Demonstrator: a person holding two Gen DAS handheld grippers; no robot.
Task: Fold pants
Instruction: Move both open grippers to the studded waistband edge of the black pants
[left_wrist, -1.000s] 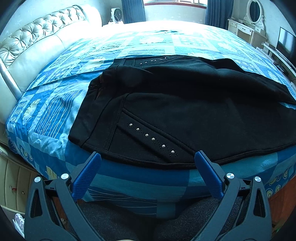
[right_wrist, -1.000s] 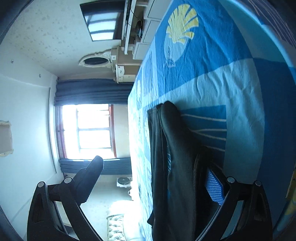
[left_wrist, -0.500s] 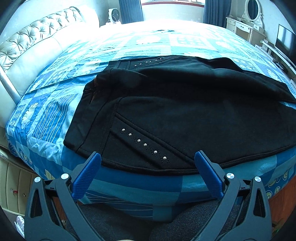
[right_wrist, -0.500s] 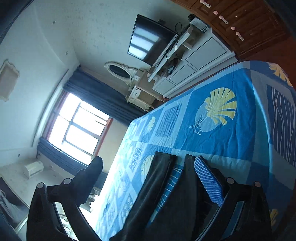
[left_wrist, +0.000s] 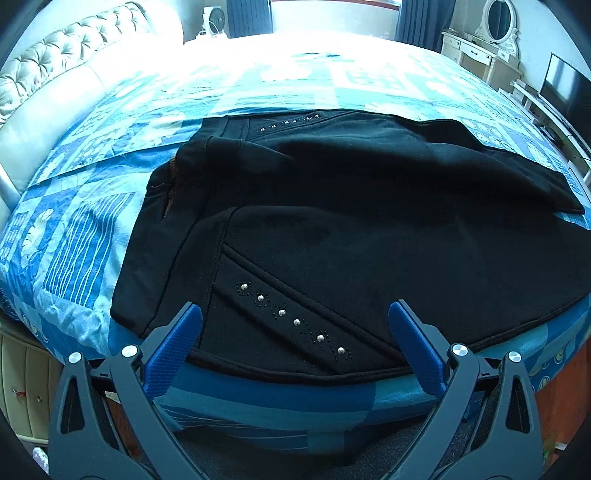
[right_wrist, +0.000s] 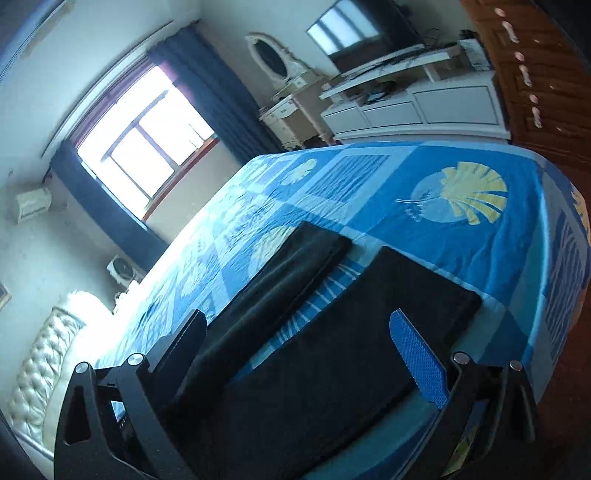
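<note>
Pants (left_wrist: 351, 229) on bed (left_wrist: 258, 85): soft, limp, light. Grip at the near waistband edge. Left tongs (left_wrist: 295, 325) and right tongs (right_wrist: 299, 332) both spread, empty.

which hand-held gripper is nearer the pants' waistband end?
Left. The left hand-held gripper hovers open over the studded pocket beside the waistband. The right hand-held gripper is open over the leg cuffs, the opposite end.

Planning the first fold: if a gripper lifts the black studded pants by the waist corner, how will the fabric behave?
The black studded pants will probably drape limply: they lie flat with soft ripples on the blue patterned bedspread. The cloth looks thick and matte, so likely heavyish and not slippery. The legs would probably trail. Both the left gripper and right gripper are open.
</note>
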